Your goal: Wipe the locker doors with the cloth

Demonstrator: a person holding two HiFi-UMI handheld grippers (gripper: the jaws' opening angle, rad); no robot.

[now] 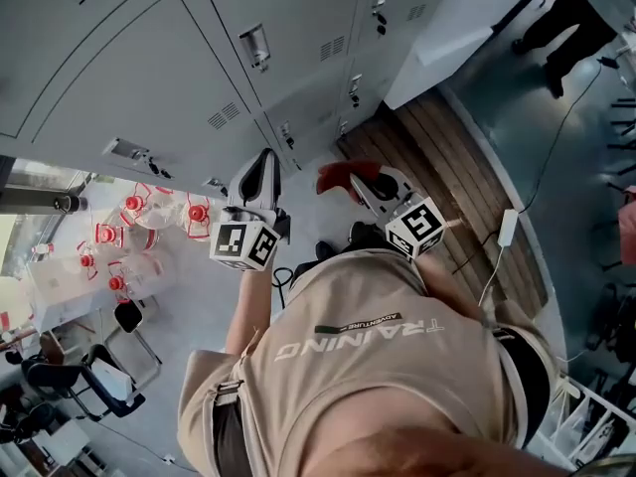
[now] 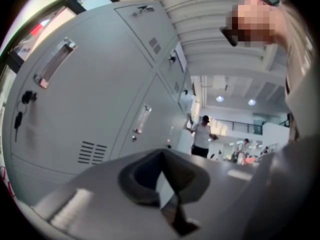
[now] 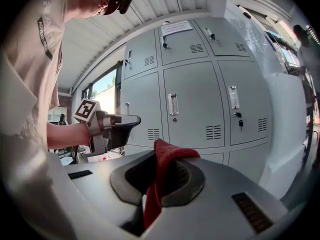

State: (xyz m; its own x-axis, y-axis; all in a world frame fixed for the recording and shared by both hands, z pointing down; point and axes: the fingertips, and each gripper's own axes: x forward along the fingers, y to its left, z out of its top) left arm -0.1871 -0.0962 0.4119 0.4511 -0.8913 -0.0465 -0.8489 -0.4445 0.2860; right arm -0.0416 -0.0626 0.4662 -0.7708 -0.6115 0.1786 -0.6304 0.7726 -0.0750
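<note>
Grey locker doors with handles, vents and key locks fill the top of the head view; they also face both grippers. My right gripper is shut on a red cloth, whose top sticks up between the jaws a short way in front of the lockers, not touching them. To its left my left gripper points at the lockers with its jaws together and nothing in them. It also shows in the right gripper view as the left gripper.
Several water bottles with red caps stand at the left, with black chairs below them. A wooden floor strip and a white cable block lie at the right. People stand far off.
</note>
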